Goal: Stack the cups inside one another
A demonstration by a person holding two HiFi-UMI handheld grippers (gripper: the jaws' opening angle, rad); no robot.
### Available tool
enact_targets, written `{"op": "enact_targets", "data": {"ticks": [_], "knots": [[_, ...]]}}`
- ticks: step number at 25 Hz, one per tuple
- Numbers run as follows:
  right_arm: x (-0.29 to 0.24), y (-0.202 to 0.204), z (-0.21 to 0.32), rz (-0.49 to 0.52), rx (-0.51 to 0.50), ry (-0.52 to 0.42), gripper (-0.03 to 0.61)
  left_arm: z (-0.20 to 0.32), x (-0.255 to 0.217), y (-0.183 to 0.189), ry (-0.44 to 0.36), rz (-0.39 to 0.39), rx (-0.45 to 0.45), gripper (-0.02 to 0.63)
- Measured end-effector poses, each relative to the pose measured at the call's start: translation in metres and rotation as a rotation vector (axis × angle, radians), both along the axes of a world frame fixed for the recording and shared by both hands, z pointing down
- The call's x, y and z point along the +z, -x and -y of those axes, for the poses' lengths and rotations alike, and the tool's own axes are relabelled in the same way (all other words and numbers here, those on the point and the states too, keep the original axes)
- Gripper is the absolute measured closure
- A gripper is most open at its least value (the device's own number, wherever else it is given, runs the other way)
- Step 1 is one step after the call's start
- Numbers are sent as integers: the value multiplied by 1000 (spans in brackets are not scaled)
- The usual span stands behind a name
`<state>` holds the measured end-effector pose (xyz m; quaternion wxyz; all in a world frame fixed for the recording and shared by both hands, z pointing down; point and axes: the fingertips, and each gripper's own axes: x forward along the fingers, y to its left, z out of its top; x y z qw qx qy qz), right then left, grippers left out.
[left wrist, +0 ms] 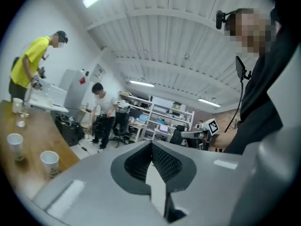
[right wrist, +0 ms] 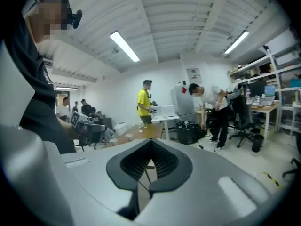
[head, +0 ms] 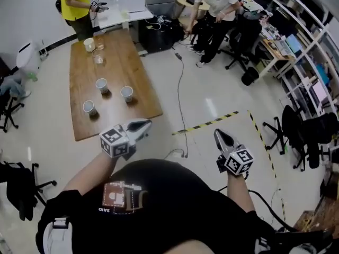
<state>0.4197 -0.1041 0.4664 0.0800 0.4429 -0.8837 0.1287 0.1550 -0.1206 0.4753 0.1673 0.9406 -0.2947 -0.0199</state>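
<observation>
This is an open-plan office that doubles as a lab workspace. Metal shelving (head: 310, 52) along one wall is crowded with monitors and boxes. Black swivel chairs (head: 239, 44) stand about on a pale, shiny floor (head: 212, 78), where a loose cable (head: 180, 89) trails and yellow-black tape (head: 206, 124) marks off an area. A long wooden surface (head: 119, 62) and a white desk (head: 114, 18) stand in the open. Strip lights (right wrist: 124, 46) run along a white ribbed ceiling. A person in a yellow shirt (head: 73, 1) works standing at the desk.
</observation>
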Motion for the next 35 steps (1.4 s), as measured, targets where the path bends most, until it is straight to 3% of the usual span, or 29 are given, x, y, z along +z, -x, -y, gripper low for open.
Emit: {"op": "enact_targets", "data": {"ticks": [4,10,14,19,25,29,32,35], "knots": [[2,68,46,2,-209,1,565,-19,2,71,17,8,-233,612],[9,217,81,22,-462,10,565,-53,12,213,25,-5,-534,612],[13,306,96,29,-518,11,565,-57,18,293,11,-6,-597,612],[14,388,119,56,-508,9,565,-41,19,369,26,29,-589,612],[28,430,140,41,-489,48,565,-2,31,410,51,54,-533,612],[35,418,164,31,-497,74,565,32,35,397,78,65,-538,612],[38,406,194,36,-522,72,565,55,45,381,58,117,-536,612],[39,399,219,32,-587,70,565,69,52,369,67,161,-596,611]]}}
